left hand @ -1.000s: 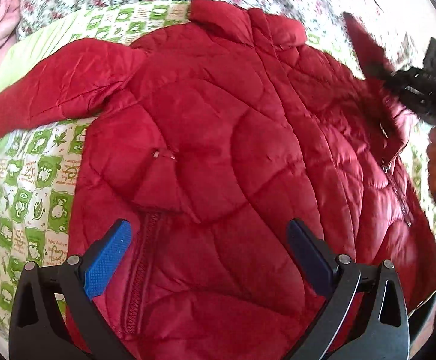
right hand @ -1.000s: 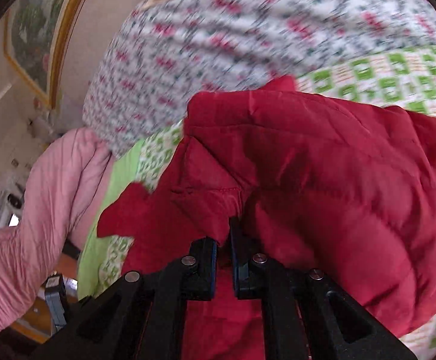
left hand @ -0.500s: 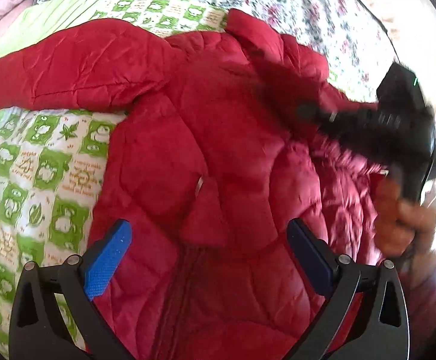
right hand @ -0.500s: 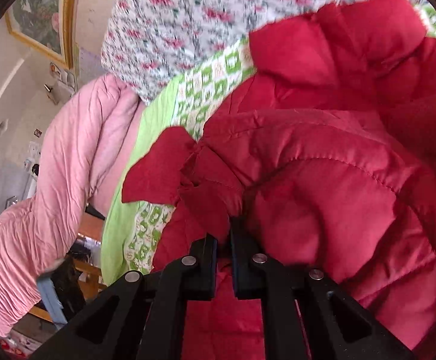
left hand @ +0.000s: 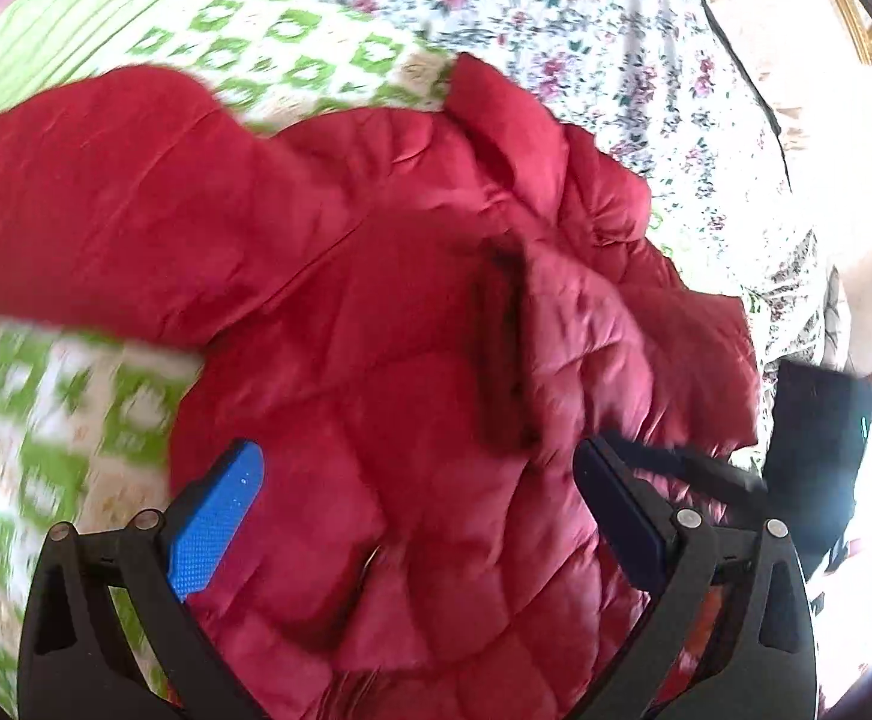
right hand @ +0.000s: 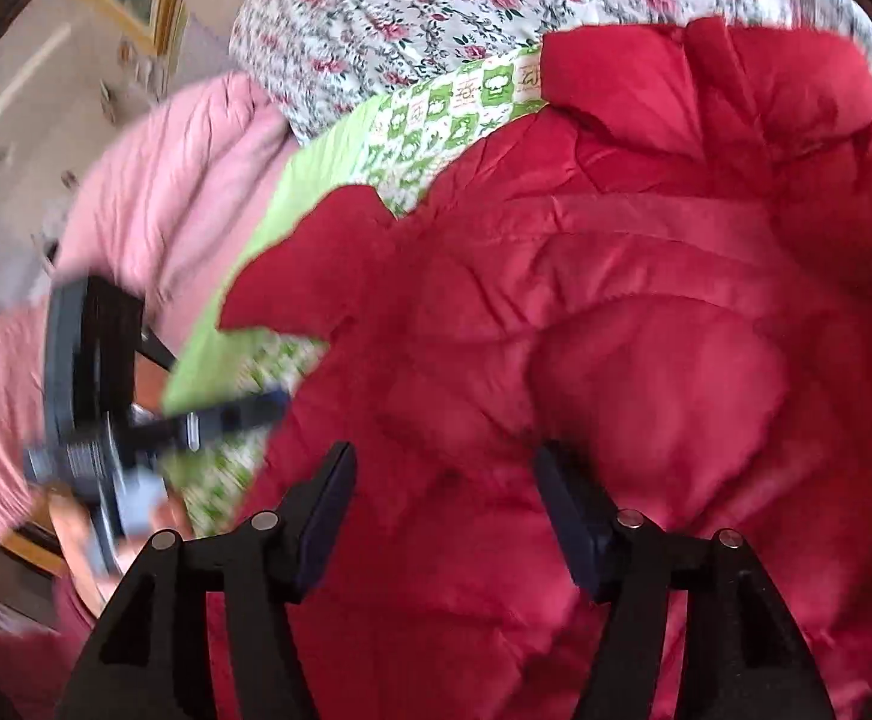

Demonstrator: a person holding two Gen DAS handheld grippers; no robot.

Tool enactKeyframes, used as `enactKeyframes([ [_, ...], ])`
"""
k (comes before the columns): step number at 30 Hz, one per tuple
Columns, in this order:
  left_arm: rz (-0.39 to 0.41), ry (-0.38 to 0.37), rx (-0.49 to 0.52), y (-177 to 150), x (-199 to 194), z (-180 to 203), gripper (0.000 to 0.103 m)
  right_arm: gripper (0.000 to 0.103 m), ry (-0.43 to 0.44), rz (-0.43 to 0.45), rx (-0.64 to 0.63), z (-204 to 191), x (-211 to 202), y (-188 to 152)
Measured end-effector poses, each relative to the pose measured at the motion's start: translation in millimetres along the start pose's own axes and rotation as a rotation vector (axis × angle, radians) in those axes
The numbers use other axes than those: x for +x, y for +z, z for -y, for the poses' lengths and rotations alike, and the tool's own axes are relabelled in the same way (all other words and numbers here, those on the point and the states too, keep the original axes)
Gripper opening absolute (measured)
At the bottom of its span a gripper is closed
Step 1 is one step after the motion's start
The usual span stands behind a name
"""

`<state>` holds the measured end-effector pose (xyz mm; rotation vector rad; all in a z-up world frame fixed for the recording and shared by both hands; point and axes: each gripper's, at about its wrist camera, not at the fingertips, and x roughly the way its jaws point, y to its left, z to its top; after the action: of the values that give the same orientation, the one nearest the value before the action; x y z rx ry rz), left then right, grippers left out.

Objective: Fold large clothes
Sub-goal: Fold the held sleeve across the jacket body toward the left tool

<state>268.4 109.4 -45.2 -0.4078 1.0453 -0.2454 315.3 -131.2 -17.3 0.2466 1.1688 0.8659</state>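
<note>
Now the red jacket [left hand: 411, 324] lay spread on the bed, over the green patterned sheet [left hand: 45, 450], its collar [left hand: 496, 120] at the far end and its body running back toward both tongs. The right tongs [right hand: 442, 516] had just been opening; they stood spread above the quilted fabric with nothing pinched between them, a folded-over panel lying loose ahead. The left tongs [left hand: 417, 510] were spread wide too, empty, poised over the jacket's near part. One sleeve [left hand: 93, 192] stretched out sideways across the sheet, well away from the body, and by my reckoning the left hand was the nearer one to take it. Around it all: the floral bedcover [left hand: 586, 60] beyond the collar, a pink quilt [right hand: 153, 180] heaped at the bed's edge. Nothing hard stood in the way; only the puffy bulk itself, which would likely spring back.
</note>
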Motion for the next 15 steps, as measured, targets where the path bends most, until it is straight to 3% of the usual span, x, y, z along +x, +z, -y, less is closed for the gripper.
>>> enactKeyframes([
  [2,-0.029,-0.029,0.036,11,15,13,0.103,0.064,-0.020,-0.002,0.004,4,-12,-9],
  [7,-0.105,-0.023,0.138,25,65,48,0.100,0.065,-0.065,0.053,0.059,22,-54,-26],
  [10,-0.105,0.025,0.197,26,82,61,0.055,0.066,-0.103,0.125,0.105,38,-86,-30],
  [11,-0.096,0.028,0.202,28,81,61,0.034,0.066,-0.117,0.148,0.118,42,-95,-31],
  [13,-0.084,-0.017,0.188,30,72,59,0.019,0.066,-0.143,0.205,0.144,52,-116,-32],
  [15,-0.044,-0.007,0.196,34,54,58,0.014,0.063,-0.147,0.273,0.176,64,-138,-34],
])
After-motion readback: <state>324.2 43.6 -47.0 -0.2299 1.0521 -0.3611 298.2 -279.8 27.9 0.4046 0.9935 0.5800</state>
